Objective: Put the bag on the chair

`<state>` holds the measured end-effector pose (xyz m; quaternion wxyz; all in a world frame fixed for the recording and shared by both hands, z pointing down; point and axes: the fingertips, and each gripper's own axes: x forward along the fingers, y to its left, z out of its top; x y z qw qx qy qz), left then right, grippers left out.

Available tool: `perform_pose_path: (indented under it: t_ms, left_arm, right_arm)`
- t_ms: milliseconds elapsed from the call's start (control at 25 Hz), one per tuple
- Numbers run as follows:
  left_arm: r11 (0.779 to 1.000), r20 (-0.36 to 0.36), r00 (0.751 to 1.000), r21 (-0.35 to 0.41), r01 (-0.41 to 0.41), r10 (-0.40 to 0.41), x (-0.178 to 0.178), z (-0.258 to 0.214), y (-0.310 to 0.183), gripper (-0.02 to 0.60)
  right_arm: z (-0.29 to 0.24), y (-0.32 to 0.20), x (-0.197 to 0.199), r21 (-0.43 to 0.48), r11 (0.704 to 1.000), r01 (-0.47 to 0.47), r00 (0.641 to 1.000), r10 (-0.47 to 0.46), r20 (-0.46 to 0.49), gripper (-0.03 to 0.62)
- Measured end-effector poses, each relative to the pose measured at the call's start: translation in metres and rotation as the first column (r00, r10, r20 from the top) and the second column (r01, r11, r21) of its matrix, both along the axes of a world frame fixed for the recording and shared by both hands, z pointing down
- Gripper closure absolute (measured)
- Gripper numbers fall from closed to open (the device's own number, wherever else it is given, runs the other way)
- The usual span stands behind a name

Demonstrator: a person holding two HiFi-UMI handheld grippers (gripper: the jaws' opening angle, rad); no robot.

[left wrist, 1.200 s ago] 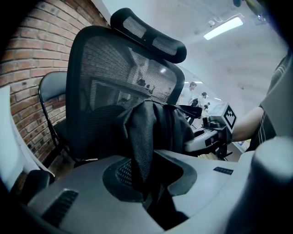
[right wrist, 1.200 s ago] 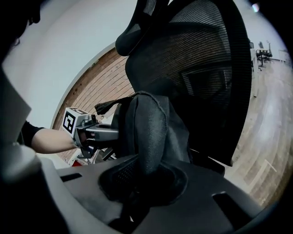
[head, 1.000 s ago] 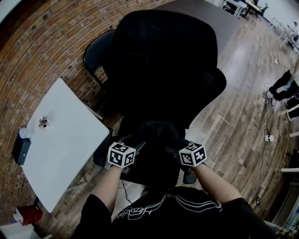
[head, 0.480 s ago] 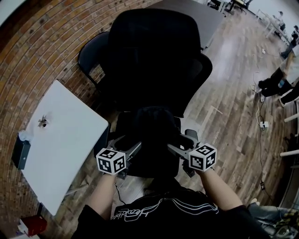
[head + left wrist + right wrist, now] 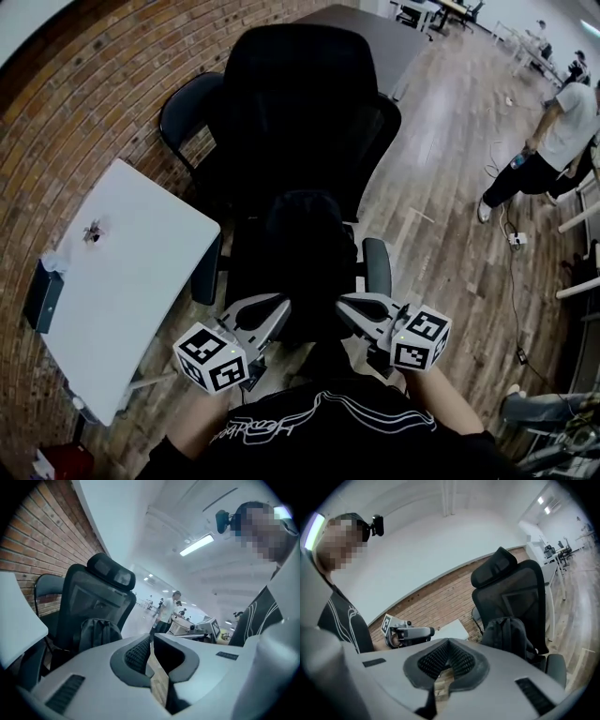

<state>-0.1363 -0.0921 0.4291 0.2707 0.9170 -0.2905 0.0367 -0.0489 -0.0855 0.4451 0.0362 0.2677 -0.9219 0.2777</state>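
Note:
The black bag (image 5: 305,246) stands upright on the seat of the black high-backed office chair (image 5: 300,103), leaning on its backrest. Both grippers hang in front of the seat, clear of the bag. My left gripper (image 5: 279,305) is shut with nothing in it, and so is my right gripper (image 5: 343,306). In the left gripper view the jaws (image 5: 151,639) meet, and the bag (image 5: 98,632) sits beyond them at the left. From the right gripper (image 5: 449,643) the bag (image 5: 509,637) shows on the chair (image 5: 511,583) to the right, with the left gripper (image 5: 411,632) off to the left.
A white table (image 5: 122,281) stands left of the chair, with a dark box (image 5: 42,295) at its edge. A second black chair (image 5: 187,108) is behind, by the brick wall. A dark table (image 5: 375,33) lies beyond. A person (image 5: 553,131) stands on the wood floor at right.
Both grippers have drawn back from the bag toward my body and spread apart. The bag stays on the seat, free of them.

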Motion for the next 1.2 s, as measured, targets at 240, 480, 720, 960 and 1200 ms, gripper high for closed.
perform_pose_path:
  t_ms: [240,480,720,960,1200]
  left_arm:
    - [0.996,0.040,0.997,0.070,-0.061,0.058,0.004,-0.030,0.045,0.538]
    - [0.993,0.079,0.995,0.098,-0.073,0.065,0.009,-0.035,0.059,0.538]
    - [0.994,0.108,0.993,0.090,-0.056,0.046,0.008,-0.030,0.055,0.538]
    - [0.997,0.108,0.993,0.069,-0.044,0.037,0.013,-0.027,0.043,0.538]
    - [0.997,0.116,0.993,0.059,-0.041,0.034,0.021,-0.023,0.027,0.538]
  right_arm:
    - [-0.030,0.044,-0.007,0.095,0.995,-0.012,1.000,0.013,-0.015,0.599]
    - [-0.037,0.059,-0.011,0.139,0.990,0.007,0.999,0.000,-0.047,0.599]
    - [-0.033,0.049,-0.007,0.114,0.993,0.006,0.999,-0.002,-0.034,0.599]
    - [-0.035,0.035,-0.005,0.105,0.994,0.022,0.999,-0.019,-0.035,0.599]
    - [-0.033,0.020,0.004,0.093,0.995,0.026,0.999,-0.023,-0.041,0.599]
